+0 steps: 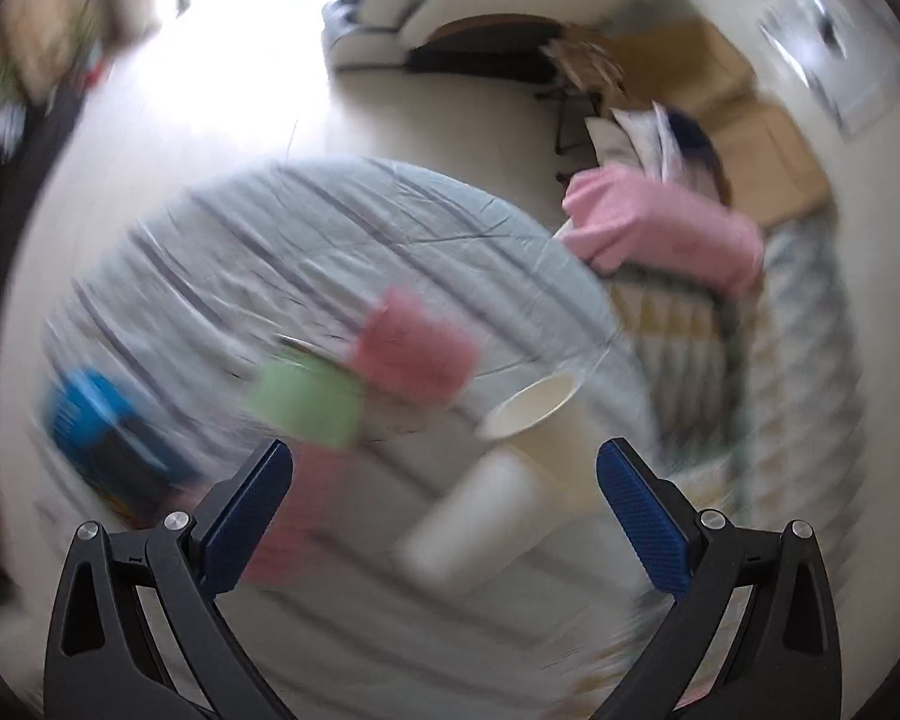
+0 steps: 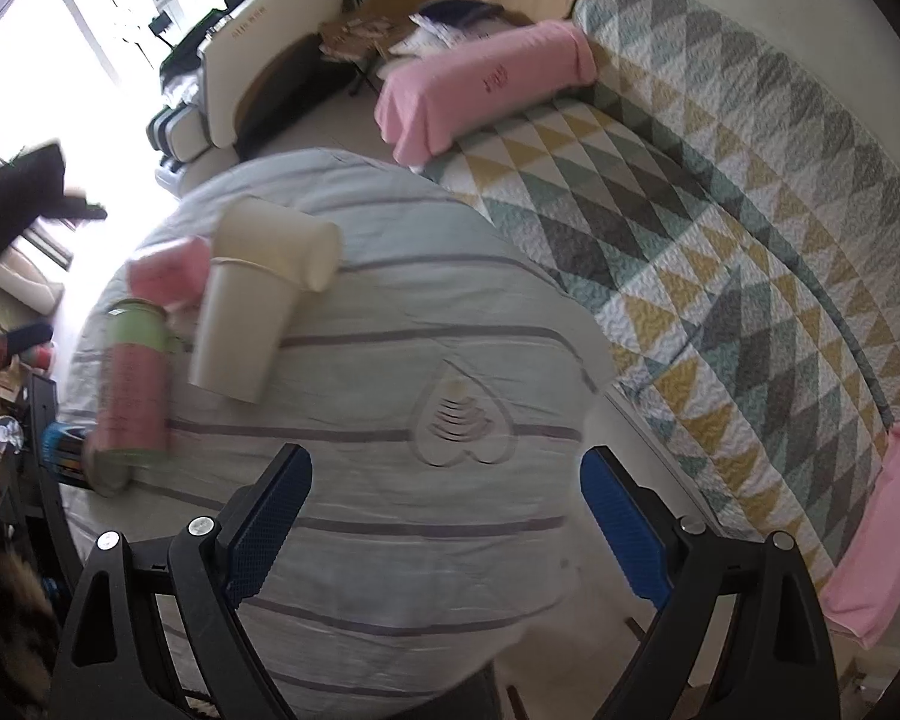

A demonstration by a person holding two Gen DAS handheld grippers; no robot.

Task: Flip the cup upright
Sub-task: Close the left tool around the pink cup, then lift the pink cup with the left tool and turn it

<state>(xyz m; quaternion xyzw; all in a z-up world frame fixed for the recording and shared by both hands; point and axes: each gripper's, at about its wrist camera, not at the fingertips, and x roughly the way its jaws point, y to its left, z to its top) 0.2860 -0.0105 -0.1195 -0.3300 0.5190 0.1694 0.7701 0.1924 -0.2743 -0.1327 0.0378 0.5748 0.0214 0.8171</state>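
I read both wrist views over a round surface [image 2: 390, 516] covered in pale blue-grey cloth with thin dark stripes and a stitched heart motif.

Left gripper [image 1: 444, 501]: fingers released, blue textured pads spread wide, nothing between them. This view is heavily motion-blurred.

Right gripper [image 2: 447, 519]: fingers released, pads wide apart, only cloth between them.

Task items: two cream paper cups lie on their sides on the cloth, touching each other at an angle.
- The nearer cup [image 1: 480, 522] [image 2: 240, 336] is a smooth tapered cylinder. In the right view its long axis runs toward the gripper, with the narrow closed base nearest the camera.
- The second cup [image 1: 534, 414] [image 2: 282, 240] lies across the far end of the first. In the left view its round open mouth faces up and to the left, showing the pale interior.

Adjacent items: a pink cylinder with green bands [image 2: 129, 396] lies on its side just left of the nearer cup; a second pink cylinder [image 1: 411, 351] [image 2: 165, 276] lies beside it. A blue object [image 1: 84, 414] sits at the cloth's edge; blur prevents identification.

Surroundings: a quilt of grey, teal and yellow triangles [image 2: 720, 252] lies to the right, with a pink rolled cushion [image 2: 486, 90] [image 1: 660, 228] on it.
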